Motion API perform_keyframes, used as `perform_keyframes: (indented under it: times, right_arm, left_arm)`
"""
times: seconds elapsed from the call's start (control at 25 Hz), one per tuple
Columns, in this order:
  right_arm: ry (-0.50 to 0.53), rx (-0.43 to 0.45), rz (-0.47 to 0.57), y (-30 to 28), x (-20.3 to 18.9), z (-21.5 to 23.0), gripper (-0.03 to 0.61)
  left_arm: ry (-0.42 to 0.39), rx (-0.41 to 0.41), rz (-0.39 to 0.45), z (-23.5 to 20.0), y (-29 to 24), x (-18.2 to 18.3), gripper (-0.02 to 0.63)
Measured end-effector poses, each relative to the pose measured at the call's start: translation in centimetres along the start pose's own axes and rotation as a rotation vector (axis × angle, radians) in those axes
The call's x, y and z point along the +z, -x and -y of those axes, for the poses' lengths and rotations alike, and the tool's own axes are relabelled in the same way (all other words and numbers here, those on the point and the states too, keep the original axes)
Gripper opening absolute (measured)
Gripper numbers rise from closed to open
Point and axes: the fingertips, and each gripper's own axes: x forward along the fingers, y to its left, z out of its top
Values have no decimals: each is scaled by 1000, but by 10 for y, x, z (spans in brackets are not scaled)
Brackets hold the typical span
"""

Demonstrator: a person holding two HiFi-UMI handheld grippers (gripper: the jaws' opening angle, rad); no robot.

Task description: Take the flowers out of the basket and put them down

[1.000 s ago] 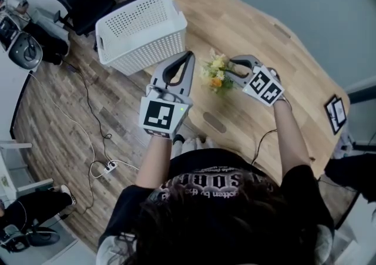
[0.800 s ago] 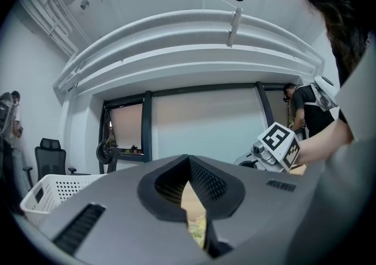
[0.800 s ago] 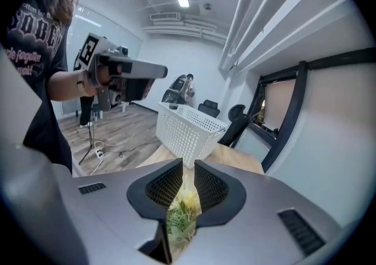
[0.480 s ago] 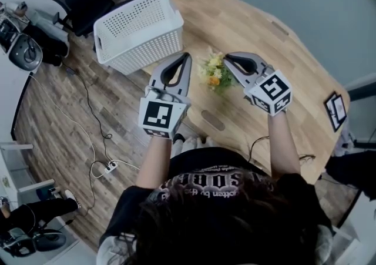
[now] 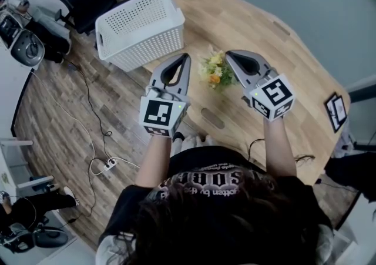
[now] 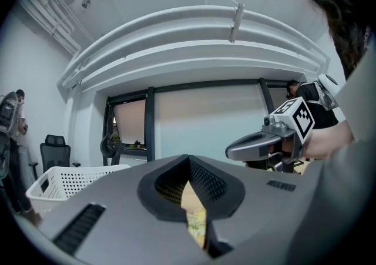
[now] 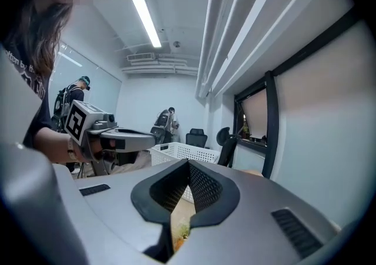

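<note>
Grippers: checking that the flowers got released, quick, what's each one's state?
Left gripper: shut, empty.
Right gripper: shut, jaws just closed, empty; flowers lie on the table.

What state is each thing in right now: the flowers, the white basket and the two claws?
flowers: out of the basket, lying on the table between the two claws.
basket: upright at the table's corner, no flowers seen inside.
left claw: shut, holding nothing.
right claw: shut, its jaws have just been closing, with nothing between them.
</note>
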Motion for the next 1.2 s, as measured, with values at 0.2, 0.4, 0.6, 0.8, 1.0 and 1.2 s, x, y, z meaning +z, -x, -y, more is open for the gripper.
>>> perform_keyframes:
  times: [0.2,0.4,0.6,0.8,1.0,1.2]
  right_arm:
    - [17,29,10,-2,3,-8,25]
    - [28,32,23,-2,7,-14,25]
    - [34,16,28,-2,10,-12,25]
    - [31,-4,35,1,9,-8,25]
    - [42,-11,32,1,6,-5,25]
    - [34,-19,27,4,3,-2,25]
  left_arm:
    - [-1,7,-5,-1,2,-2,-2]
    - [-4,17,-13,-1,4,-5,-2]
    - [-1,24,-14,-4,4,-5,-2]
    - [-2,26,-14,-2,2,-5,-2]
    - [-12,32,-12,-2,1,-6,-2]
    - [-12,34,-16,-1,0,-8,-2]
